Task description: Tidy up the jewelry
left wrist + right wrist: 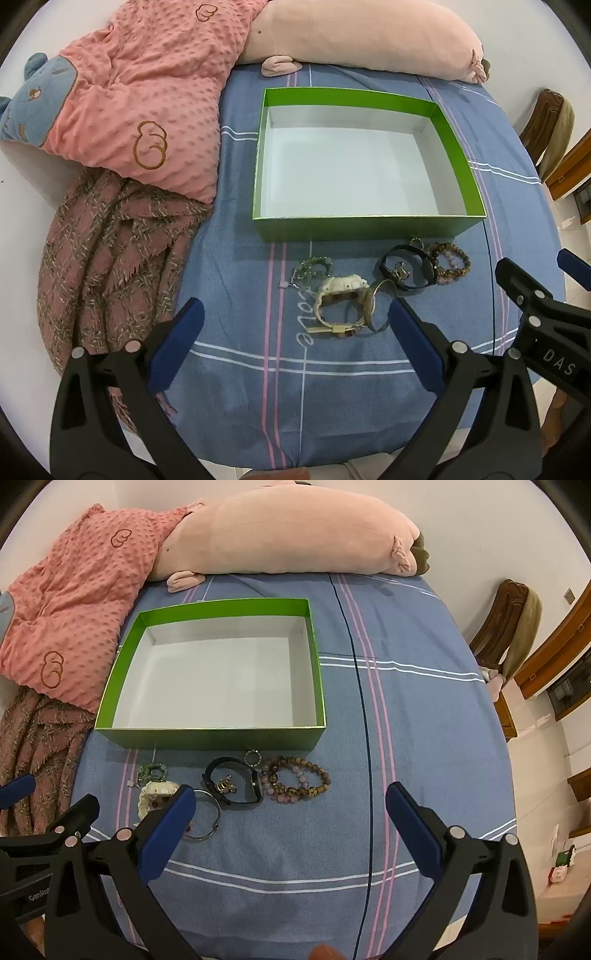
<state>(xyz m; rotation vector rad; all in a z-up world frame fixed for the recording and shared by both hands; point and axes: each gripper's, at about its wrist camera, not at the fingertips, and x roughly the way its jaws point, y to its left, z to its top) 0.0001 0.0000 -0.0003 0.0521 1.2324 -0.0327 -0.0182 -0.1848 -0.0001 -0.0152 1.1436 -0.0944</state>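
An empty green box (369,227) (210,734) with a white inside sits on the blue bed sheet. Jewelry lies in front of it: a cream watch (341,288) (157,790), a metal bangle (376,306) (210,816), a black band (406,269) (236,786), beaded bracelets (450,262) (299,779), a green bead piece (312,269) (151,771) and a small ring (253,757). My left gripper (295,317) is open, just short of the watch and bangle. My right gripper (291,801) is open, just short of the beaded bracelets.
A pink dotted blanket (147,92) (74,602), a long pink plush pillow (362,33) (288,535) and a plaid scarf (110,258) lie at the back and left. A wooden chair (506,620) stands beyond the bed's right edge.
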